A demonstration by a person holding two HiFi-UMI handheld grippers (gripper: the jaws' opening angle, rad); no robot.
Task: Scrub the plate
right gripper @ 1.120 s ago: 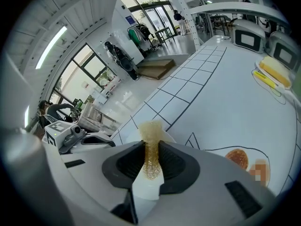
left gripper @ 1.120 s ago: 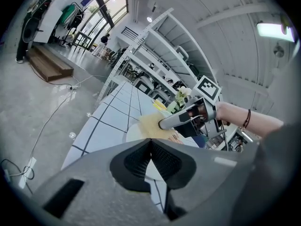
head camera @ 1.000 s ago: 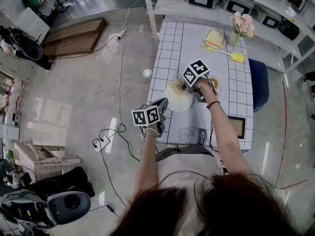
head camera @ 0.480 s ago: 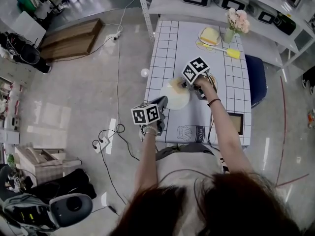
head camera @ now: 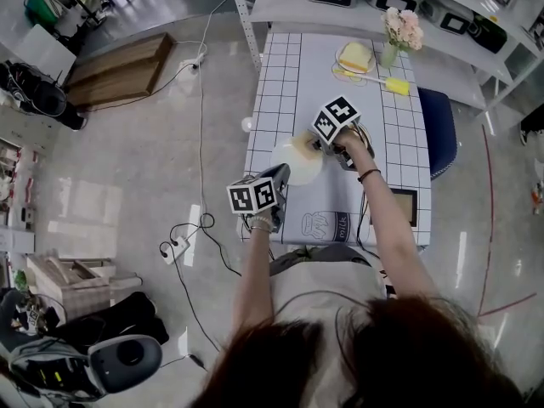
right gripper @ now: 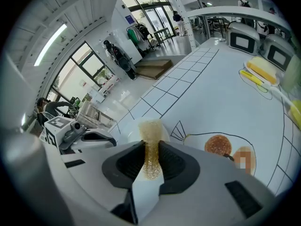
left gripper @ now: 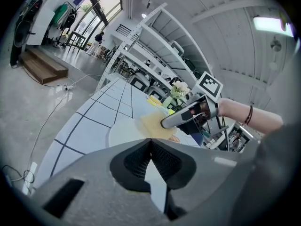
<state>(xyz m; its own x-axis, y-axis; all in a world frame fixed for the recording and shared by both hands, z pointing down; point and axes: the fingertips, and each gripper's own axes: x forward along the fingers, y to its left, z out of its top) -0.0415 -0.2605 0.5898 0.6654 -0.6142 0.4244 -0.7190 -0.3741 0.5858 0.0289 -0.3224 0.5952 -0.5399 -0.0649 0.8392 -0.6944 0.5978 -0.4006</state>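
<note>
I hold one gripper in each hand over the surface (head camera: 285, 83), which has a white cloth with a black grid on it. The plate (head camera: 293, 164) is white and lies flat near the left edge of the surface, about halfway between its near end and its far end.

My right gripper (right gripper: 150, 149) has its jaws clenched on a yellow-brown sponge (right gripper: 150, 126). The sponge stands out in front of the jaws, and its free end lies on the far right part of the plate. In the head view this gripper comes to the plate from the right, and my hand is around its handle.

My left gripper (left gripper: 150, 141) has its jaws closed together, tip against tip, and I see nothing between them. The tips are at the near rim of the plate; whether they touch the rim, I cannot tell. This gripper points away from me, and the right gripper is just beyond it, across the plate.

Just right of the plate the cloth carries a printed drawing (right gripper: 218, 146) with a brown round spot. At the far end of the surface there are a yellow brush (head camera: 398, 86), a pale yellow block (head camera: 355, 56) and pink flowers (head camera: 401, 25).
</note>
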